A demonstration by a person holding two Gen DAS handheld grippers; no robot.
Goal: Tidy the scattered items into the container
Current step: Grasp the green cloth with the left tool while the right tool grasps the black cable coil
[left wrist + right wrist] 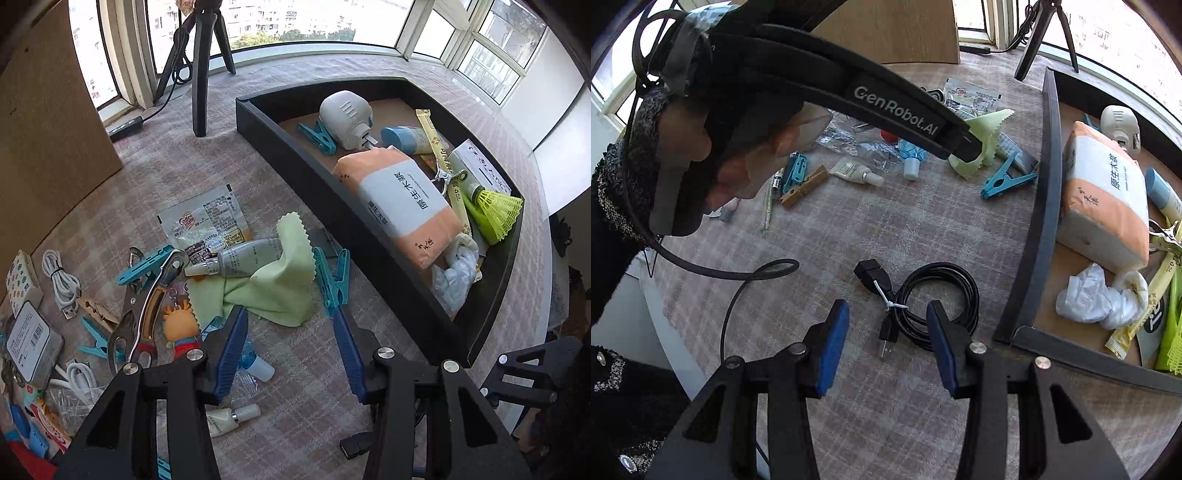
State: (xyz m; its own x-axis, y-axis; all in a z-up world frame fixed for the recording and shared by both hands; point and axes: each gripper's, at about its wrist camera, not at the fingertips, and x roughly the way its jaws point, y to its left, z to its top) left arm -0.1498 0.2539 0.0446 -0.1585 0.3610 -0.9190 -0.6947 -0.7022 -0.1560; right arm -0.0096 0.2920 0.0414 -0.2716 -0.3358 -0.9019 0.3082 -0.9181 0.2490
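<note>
We see the plaid counter [314,387] carrying the black container [369,236], already holding a tissue pack [399,199]. Our left claw [290,321] hangs partly open and empty over the green cloth [273,280]. Our right claw [886,314], partly open, holds nothing above the coiled black cable [938,306] beside the container
</note>
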